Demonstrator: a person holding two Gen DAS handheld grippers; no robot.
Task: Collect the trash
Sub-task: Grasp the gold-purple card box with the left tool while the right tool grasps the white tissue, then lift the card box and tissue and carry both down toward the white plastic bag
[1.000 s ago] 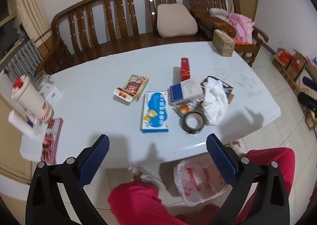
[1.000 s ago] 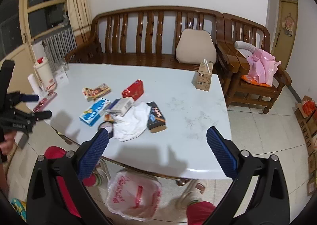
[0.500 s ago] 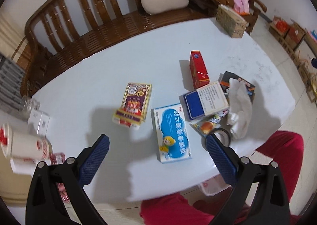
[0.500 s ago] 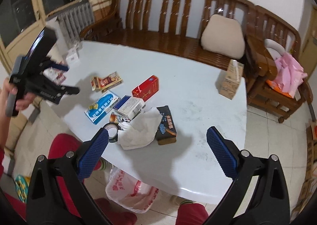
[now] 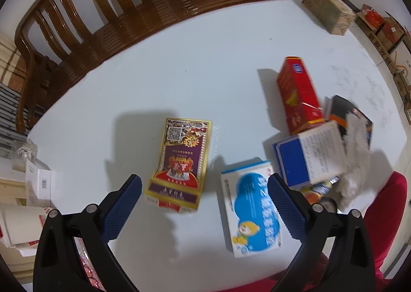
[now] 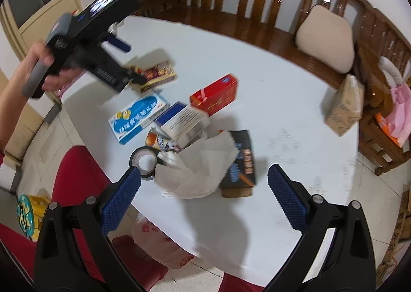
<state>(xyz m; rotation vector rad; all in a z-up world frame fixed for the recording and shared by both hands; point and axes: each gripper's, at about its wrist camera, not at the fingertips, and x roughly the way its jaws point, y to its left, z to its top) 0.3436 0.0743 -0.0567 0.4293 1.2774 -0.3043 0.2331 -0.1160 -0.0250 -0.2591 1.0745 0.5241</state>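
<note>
Left tool (image 5: 204,190) wide apart, empty, above purple-gold box (image 5: 181,162); blue-white box (image 5: 250,206) beside it

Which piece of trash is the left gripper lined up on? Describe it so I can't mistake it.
On the pale table, left of the main clutter, a flat purple and gold packet lies alone, just ahead of the open left gripper. Its neighbour, the blue and white box, has a cartoon; only the packet shows a QR code.

Boxes (image 5: 179,163), crumpled tissue (image 6: 200,166) litter white table (image 5: 179,73).
</note>
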